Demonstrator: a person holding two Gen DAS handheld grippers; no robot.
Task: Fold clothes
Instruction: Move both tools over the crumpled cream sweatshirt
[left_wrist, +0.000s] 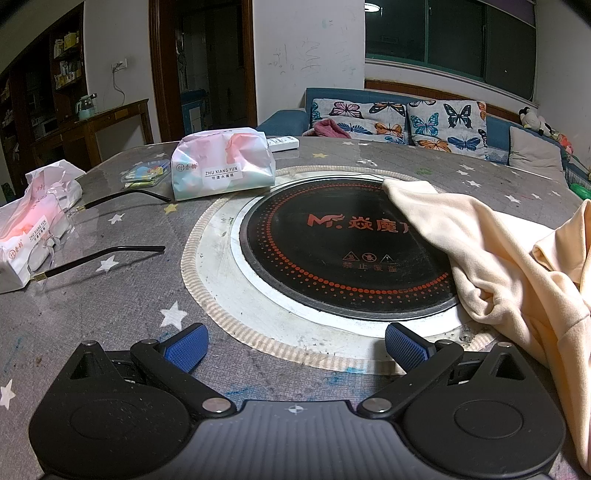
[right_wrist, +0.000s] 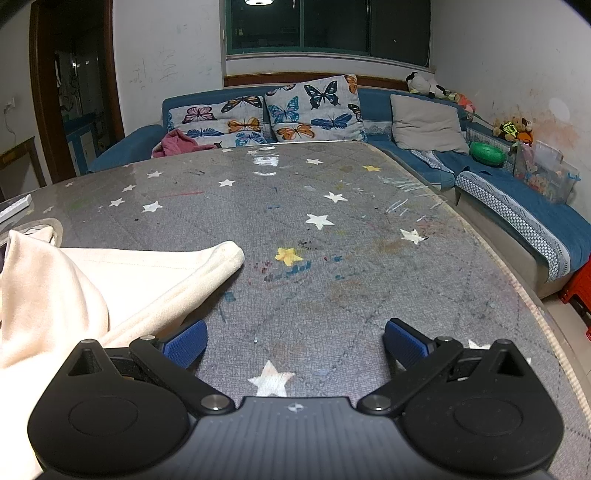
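Left gripper (left_wrist: 295, 345) with fingers spread and empty over the grey starred surface (left_wrist: 122, 306), right gripper (right_wrist: 295, 343) likewise spread and empty, cream garment (right_wrist: 92, 291) crumpled between them, one edge draped over the round black cooktop (left_wrist: 332, 251), tissue pack (left_wrist: 222, 168) beyond, sofa (right_wrist: 406, 147) farthest

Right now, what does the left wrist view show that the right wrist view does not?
Only the left wrist view: the black round cooktop, two tissue packs and eyeglasses. Only the right wrist view: the garment's cuff end, a green bowl. Both: the cream garment, the star-patterned table cover, the butterfly cushions, and an open, empty claw.
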